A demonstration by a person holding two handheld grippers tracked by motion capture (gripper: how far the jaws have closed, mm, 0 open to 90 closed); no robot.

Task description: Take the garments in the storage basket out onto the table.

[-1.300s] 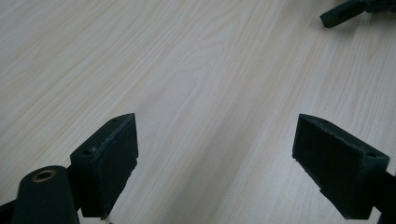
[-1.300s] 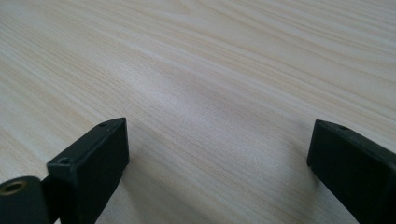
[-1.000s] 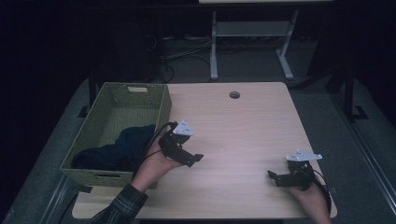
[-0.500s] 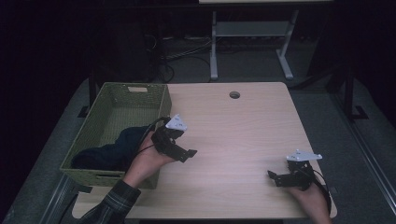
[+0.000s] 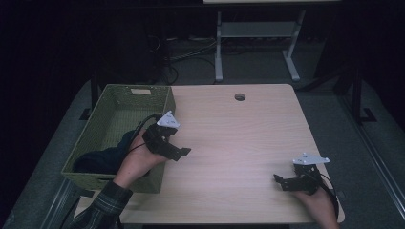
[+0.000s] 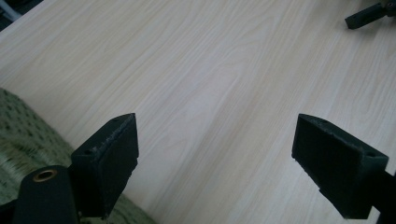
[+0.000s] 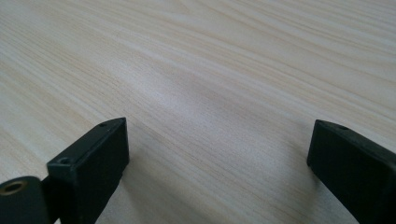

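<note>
1. The table (image 5: pixel 239 138) is a light wood-grain surface with a round cable hole (image 5: pixel 239 97) near its far edge. The bare grain also shows in the left gripper view (image 6: pixel 210 84) and in the right gripper view (image 7: pixel 210 70).

2. The basket (image 5: pixel 165 102) is green and woven and stands at the left side of the table. Its near right corner reaches the person's left hand. A strip of its weave (image 6: pixel 18 135) shows at the lower left of the left gripper view.

3. The dark cloth (image 5: pixel 102 157) lies inside the basket, bunched in the near half against the right wall. It sits just behind the left hand and touches neither gripper.

4. The left hand (image 5: pixel 138 160), in a plaid sleeve, holds the left gripper (image 5: pixel 179 153) at the basket's right rim, with the jaw tips out over the table. In the left gripper view the two black jaws stand spread wide, with bare wood between them (image 6: pixel 215 163) and nothing pinched.

5. The right gripper (image 5: pixel 282 181) sits low near the table's near right corner, well apart from the basket, and points left. Its jaws are spread wide over bare wood (image 7: pixel 215 163) and hold nothing. One of its jaw tips (image 6: pixel 366 16) shows at the top right of the left gripper view.
</note>
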